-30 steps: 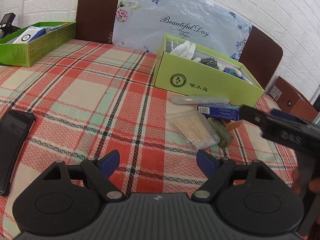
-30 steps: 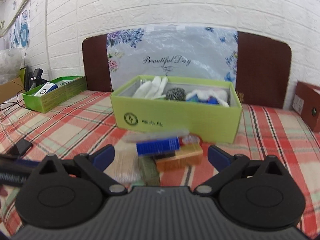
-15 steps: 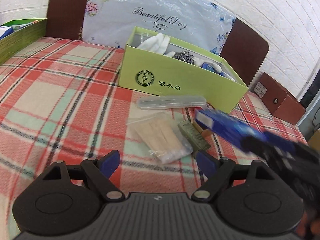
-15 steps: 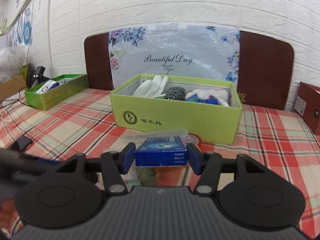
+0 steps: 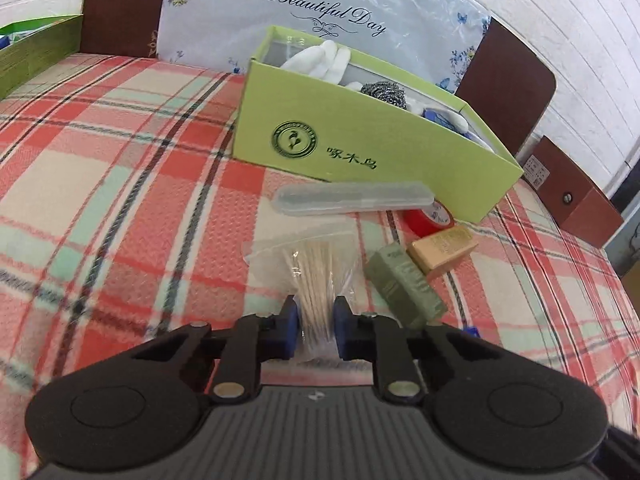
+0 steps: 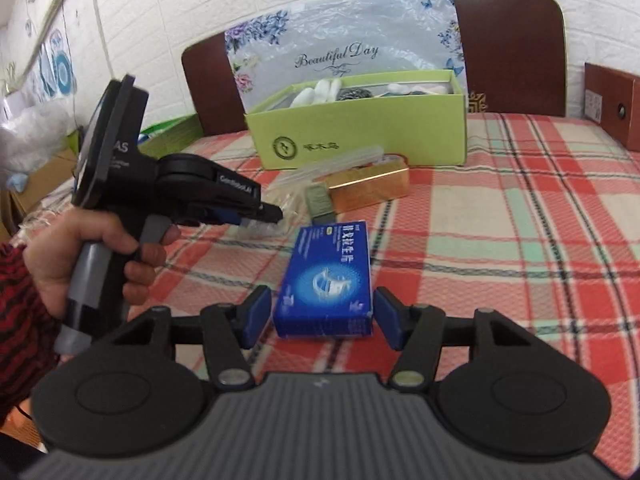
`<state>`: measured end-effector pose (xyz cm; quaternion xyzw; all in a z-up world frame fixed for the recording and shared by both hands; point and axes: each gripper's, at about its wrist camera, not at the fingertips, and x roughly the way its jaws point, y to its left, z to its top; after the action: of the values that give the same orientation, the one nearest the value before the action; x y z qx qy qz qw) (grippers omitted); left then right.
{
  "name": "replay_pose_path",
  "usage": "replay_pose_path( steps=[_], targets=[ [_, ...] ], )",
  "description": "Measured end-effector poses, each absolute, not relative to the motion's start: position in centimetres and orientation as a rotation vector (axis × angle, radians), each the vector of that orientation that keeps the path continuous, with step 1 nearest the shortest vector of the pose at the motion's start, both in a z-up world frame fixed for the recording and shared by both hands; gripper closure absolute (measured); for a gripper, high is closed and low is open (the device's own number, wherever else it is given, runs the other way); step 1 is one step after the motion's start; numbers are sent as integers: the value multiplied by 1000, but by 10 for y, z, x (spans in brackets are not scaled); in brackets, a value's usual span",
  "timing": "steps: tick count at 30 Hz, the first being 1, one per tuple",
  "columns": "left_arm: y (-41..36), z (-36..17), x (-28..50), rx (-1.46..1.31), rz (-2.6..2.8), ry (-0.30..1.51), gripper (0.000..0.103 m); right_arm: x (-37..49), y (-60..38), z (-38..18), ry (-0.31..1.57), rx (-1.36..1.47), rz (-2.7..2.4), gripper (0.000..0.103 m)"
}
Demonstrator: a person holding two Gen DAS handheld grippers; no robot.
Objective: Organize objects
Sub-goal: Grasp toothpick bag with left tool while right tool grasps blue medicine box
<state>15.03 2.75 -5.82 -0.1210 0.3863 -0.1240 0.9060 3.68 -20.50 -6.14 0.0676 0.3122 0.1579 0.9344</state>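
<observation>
The left gripper [image 5: 314,330], jaws closing on the clear bag of wooden toothpicks [image 5: 310,276] near the lime-green cardboard box [image 5: 360,136], probably lifts next, while the right gripper [image 6: 322,316] stands half-open around the blue carton [image 6: 326,280].

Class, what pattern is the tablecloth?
The tablecloth is red, cream and mint plaid; clearest in the left wrist view.

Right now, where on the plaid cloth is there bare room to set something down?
The plaid cloth lies bare right of the blue box and gold box, and again left of the green box. It is crowded before the green box: clear case, toothpick bag, red tape, olive box.
</observation>
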Motion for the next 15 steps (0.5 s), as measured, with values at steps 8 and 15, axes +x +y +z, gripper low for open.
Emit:
replay_pose_path(
  steps=[8, 15],
  targets=[
    [62, -53, 83, -185, -215, 792, 79, 38, -196, -64, 644, 111, 311, 19],
    [57, -49, 93, -191, -155, 770, 42, 53, -181, -71, 695, 58, 244, 18]
  ],
)
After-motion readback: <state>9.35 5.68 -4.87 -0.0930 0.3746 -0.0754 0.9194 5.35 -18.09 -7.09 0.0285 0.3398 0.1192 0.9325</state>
